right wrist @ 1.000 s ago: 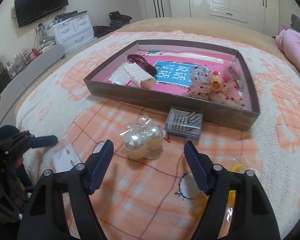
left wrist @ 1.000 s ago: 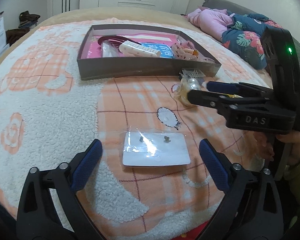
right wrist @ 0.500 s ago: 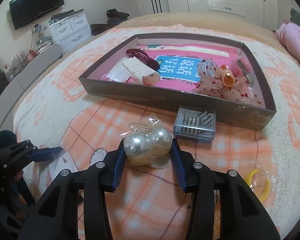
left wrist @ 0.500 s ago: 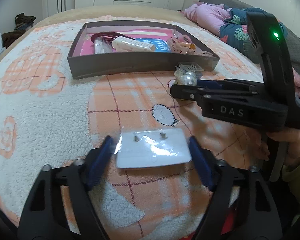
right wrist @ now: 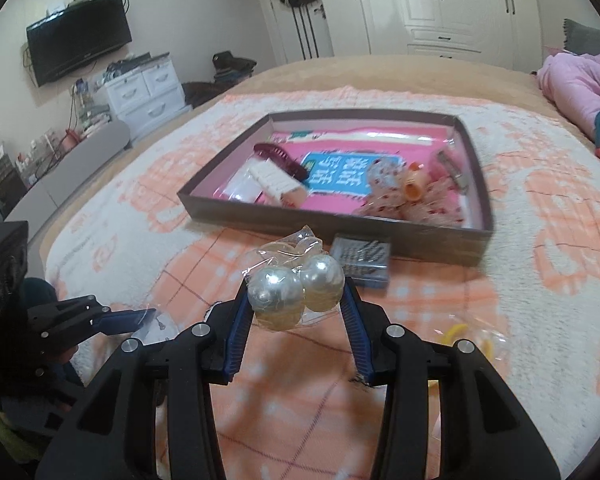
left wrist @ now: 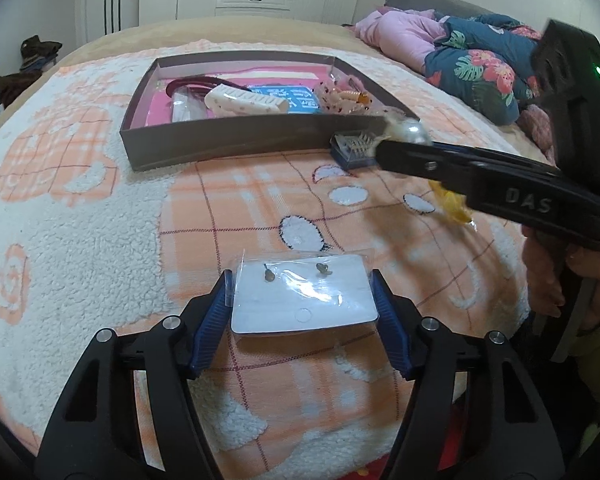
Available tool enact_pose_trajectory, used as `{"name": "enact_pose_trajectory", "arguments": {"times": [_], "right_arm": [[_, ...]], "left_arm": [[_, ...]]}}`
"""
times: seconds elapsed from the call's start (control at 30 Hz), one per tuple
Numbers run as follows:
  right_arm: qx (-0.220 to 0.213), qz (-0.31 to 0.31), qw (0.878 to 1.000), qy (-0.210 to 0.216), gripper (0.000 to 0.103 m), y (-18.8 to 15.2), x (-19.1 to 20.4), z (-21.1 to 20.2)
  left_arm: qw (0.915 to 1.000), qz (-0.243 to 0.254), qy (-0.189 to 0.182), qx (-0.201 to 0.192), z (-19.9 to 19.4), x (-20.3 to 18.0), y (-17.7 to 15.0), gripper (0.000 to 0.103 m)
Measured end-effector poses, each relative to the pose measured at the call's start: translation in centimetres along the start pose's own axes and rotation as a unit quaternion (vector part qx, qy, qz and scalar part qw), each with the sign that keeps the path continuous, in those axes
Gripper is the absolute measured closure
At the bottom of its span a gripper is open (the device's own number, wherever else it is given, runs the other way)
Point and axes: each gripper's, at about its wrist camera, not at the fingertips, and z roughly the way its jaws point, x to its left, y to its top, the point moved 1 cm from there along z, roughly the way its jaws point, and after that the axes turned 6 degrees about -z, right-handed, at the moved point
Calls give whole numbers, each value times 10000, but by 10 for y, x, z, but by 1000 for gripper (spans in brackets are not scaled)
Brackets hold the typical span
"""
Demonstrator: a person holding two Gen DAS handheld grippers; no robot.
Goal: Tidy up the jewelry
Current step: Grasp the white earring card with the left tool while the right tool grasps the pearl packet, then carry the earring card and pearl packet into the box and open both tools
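The blanket (left wrist: 100, 216) left of the grippers lies open. Ahead, the small clear case (right wrist: 362, 262) sits just before the tray wall (right wrist: 332, 226), narrowing the way.

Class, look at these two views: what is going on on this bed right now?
A person is sorting jewelry with two handheld grippers. The left gripper is closed on a white earring card in a clear sleeve, its jaws having just closed a little further. The right gripper grips a clear bag holding two large pearl balls. Both point toward the shallow brown cardboard tray, which already holds hair clips. A small clear box of pins lies on the blanket just in front of the tray.
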Motion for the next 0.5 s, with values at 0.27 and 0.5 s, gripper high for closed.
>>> {"name": "enact_pose_trajectory", "arguments": {"times": [0.27,0.5], "right_arm": [[-290,114,9992,-262,62,-3,-18,-32],[-499,163,9975,-471,62,-3,-31,-49]], "left_arm": [[9998,-15,-30,-190,-11,-9,7,46],[9994,-40,-47,-329,-15,-15,18,46]]}}
